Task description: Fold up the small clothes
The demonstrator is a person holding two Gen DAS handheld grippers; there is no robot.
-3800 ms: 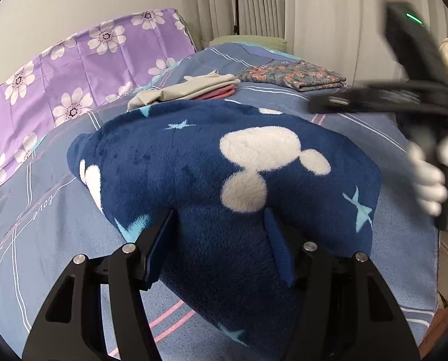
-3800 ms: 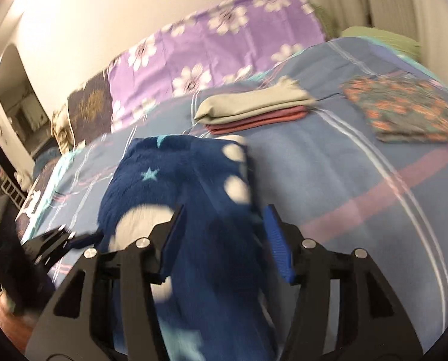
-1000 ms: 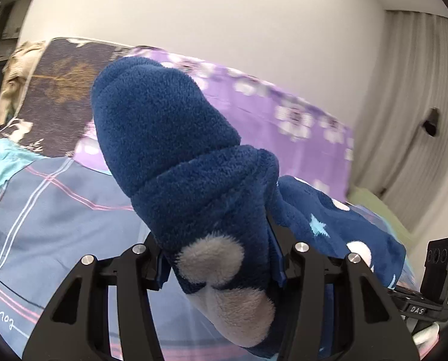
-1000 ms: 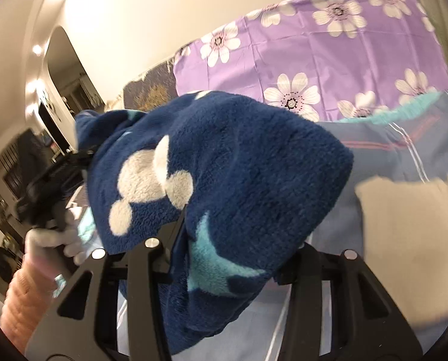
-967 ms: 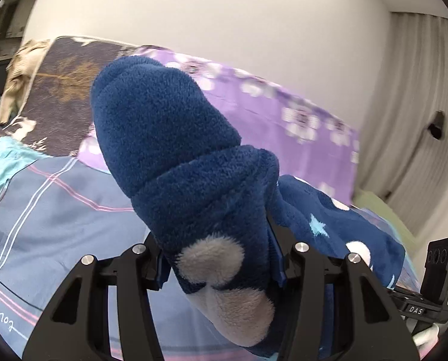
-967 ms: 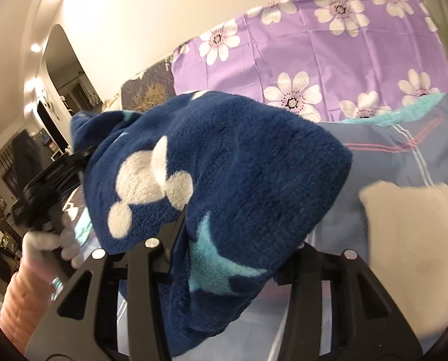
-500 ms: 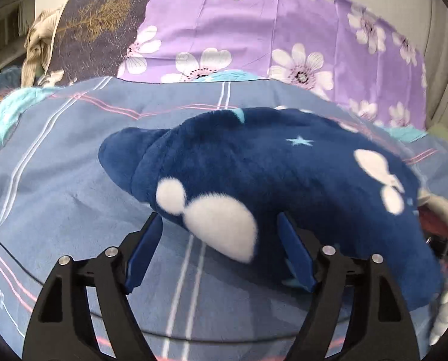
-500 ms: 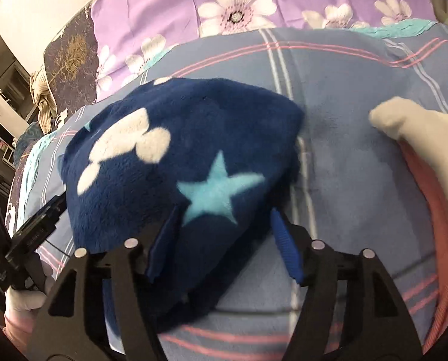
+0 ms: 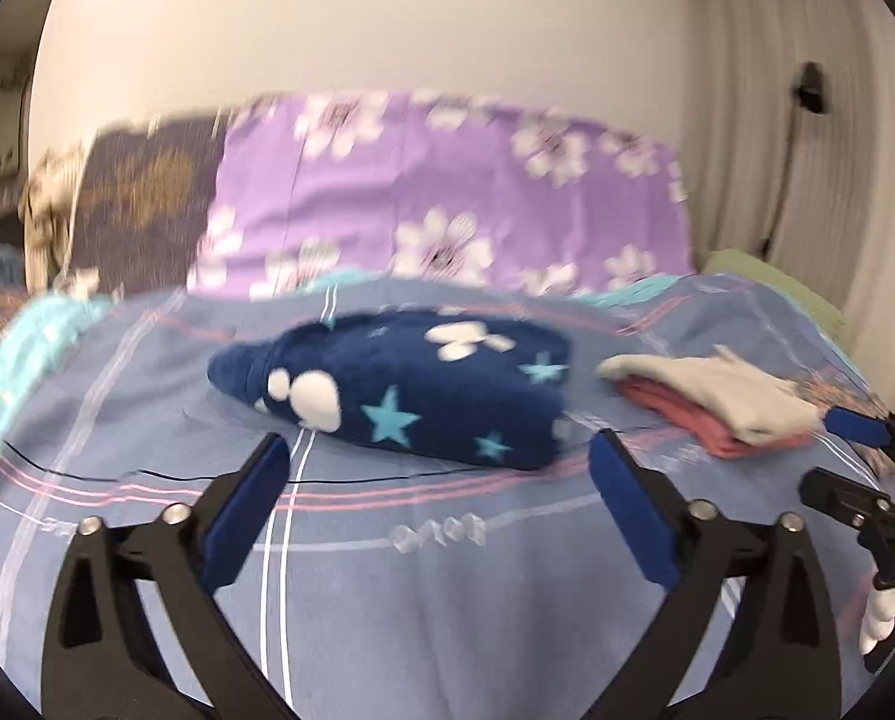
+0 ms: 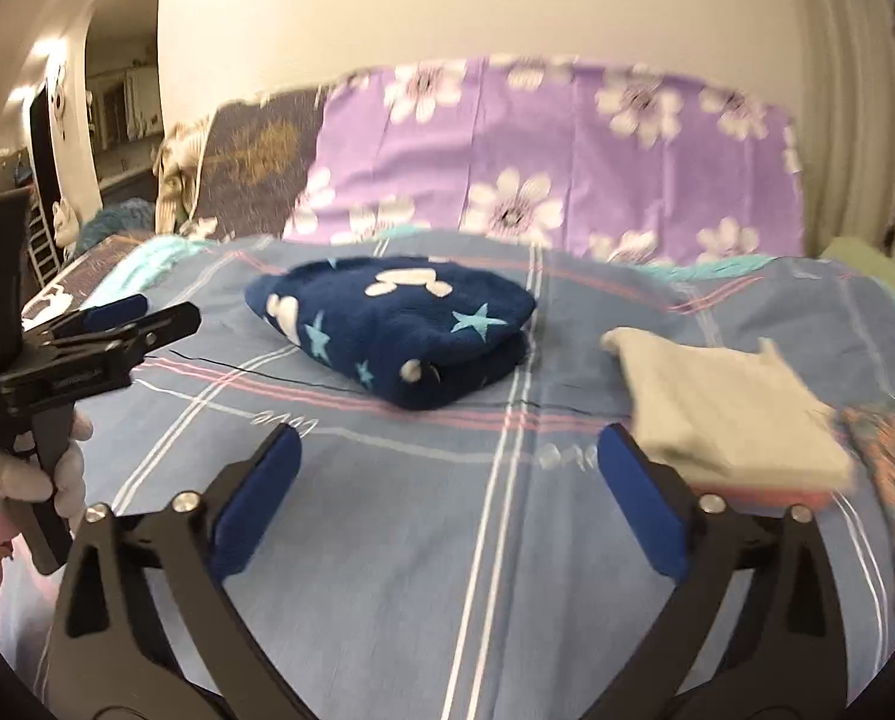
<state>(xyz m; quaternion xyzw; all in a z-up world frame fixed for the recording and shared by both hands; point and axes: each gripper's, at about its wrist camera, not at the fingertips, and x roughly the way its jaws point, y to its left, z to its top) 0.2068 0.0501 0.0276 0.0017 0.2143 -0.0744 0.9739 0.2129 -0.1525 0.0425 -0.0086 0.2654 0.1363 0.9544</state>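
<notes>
Ahead of the left gripper (image 9: 438, 498) and right gripper (image 10: 447, 492), both just spread wide and empty, lies the folded navy fleece garment (image 9: 411, 387), dotted with stars and white blobs. It rests on a blue plaid bedspread (image 10: 417, 540), a purple floral pillow (image 10: 555, 156) behind.

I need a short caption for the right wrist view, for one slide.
Right gripper open and empty; folded navy fleece lies on the bed.

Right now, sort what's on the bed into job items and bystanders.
Job:
- navy fleece garment, folded
- grey-and-red folded stack
- floral folded cloth
- left tool, open
- right tool, open

Bystanders:
- purple flowered pillow
- dark patterned pillow
- checked bedsheet
</notes>
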